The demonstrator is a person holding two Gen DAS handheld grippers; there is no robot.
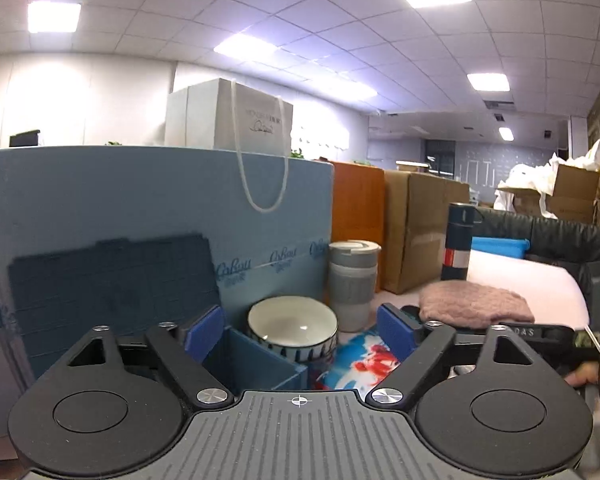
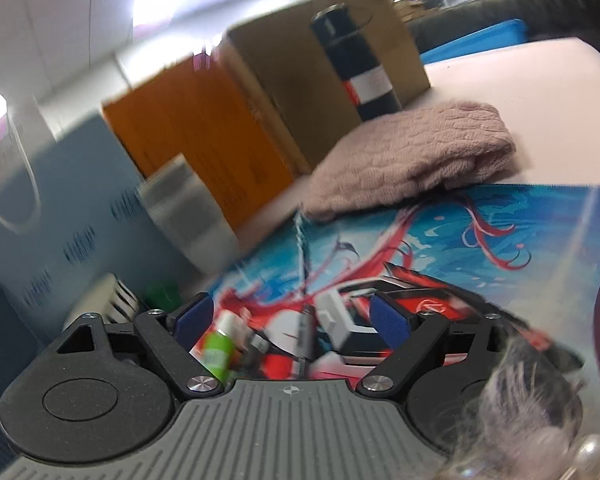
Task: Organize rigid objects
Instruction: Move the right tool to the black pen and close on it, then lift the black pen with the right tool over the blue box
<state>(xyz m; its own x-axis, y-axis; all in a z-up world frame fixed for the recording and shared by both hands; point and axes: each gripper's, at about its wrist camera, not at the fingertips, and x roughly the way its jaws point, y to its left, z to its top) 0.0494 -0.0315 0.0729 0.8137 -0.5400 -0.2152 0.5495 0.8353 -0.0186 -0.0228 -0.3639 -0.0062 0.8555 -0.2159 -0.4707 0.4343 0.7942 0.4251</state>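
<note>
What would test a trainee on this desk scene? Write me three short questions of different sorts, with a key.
1. True or false: the left gripper is clamped on the white ceramic bowl with the dark patterned rim.
2. Multiple choice: the folded pink knitted cloth lies
A) inside the blue open-topped box
B) partly over the far edge of the blue and red illustrated desk mat
C) on top of the grey lidded tumbler
3. Fill in: the dark cylindrical flask with a red and white band stands in front of a brown ____ box.

Key: 1 false; 2 B; 3 cardboard.
</note>
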